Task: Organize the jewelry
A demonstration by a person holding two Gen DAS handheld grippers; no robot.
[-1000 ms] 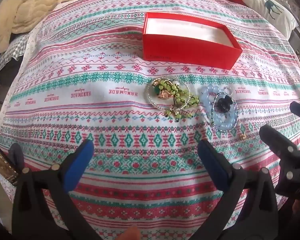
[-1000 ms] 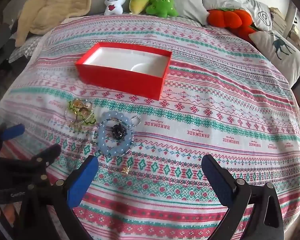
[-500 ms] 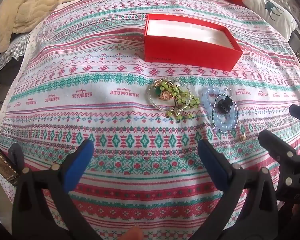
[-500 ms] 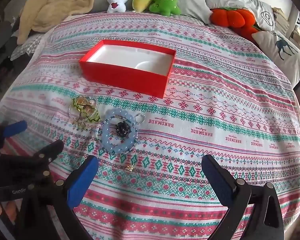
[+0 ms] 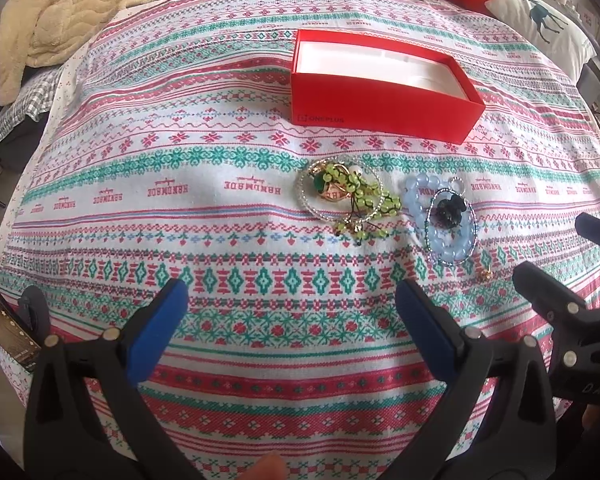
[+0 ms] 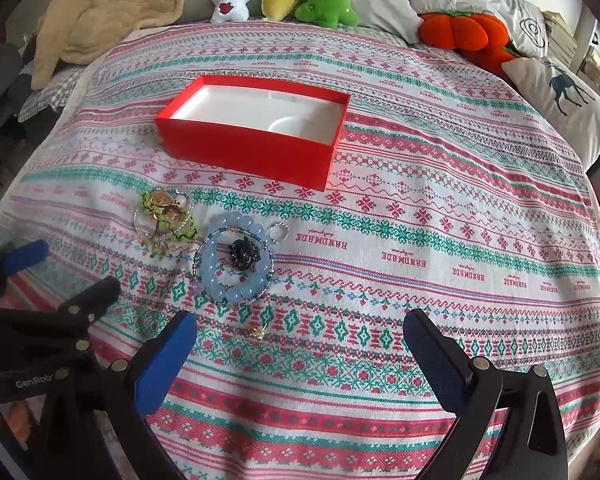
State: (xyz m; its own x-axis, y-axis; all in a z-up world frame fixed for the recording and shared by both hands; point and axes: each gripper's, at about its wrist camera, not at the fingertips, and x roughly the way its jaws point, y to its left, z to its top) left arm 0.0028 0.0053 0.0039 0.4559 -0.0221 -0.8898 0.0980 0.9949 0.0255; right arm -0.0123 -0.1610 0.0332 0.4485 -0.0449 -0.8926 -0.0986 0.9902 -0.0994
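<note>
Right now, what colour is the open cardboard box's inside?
White inside the red open cardboard box, clearest in the right wrist view.

Right wrist view. The right gripper [image 6: 300, 344], jaws spread wide and empty, hangs over a patterned bedspread [image 6: 440, 216]. An open red box [image 6: 256, 148] with a white lining lies ahead. Near it, to the left, lie a green beaded piece [image 6: 164, 216], a pale blue bead bracelet [image 6: 236, 260] ringing a dark ornament [image 6: 242, 254], and a small gold piece [image 6: 257, 332]. The left gripper [image 6: 66, 268] enters at left.
</note>
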